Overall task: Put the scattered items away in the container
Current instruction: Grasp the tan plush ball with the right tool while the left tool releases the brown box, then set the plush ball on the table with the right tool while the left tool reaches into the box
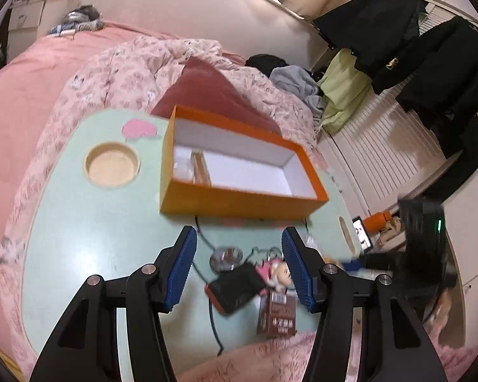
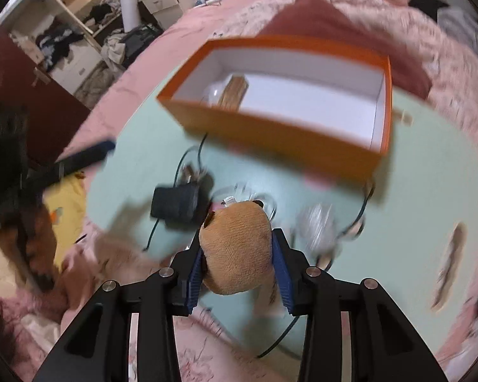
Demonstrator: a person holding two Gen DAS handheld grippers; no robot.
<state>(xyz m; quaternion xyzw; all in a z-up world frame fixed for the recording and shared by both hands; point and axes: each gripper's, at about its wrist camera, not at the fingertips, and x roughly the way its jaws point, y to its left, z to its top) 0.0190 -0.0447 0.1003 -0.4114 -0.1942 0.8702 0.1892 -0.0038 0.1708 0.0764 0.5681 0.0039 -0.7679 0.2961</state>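
An orange box (image 1: 239, 199) (image 2: 271, 133) with a white inside stands on the mint-green table (image 1: 95, 238) (image 2: 398, 191). A brown wooden piece (image 1: 200, 165) (image 2: 234, 90) and something clear lie at its left end. My left gripper (image 1: 239, 234) hangs open and bare in front of the box. Below it lie a black adapter (image 1: 235, 286) (image 2: 175, 205) with a cable, a clear round item (image 1: 226, 256) and a brown packet (image 1: 277, 315). My right gripper (image 2: 237, 238) is shut on a tan plush toy (image 2: 239, 251), held above the table short of the box. The right wrist view is blurred.
The table rests on a bed with a pink floral quilt (image 1: 127, 63). A round cup recess (image 1: 111, 165) sits left of the box and a dark red cloth (image 1: 207, 86) lies behind it. Dark clothes (image 1: 430, 63) hang at the right. A lit screen (image 1: 361, 232) lies off the table's right edge.
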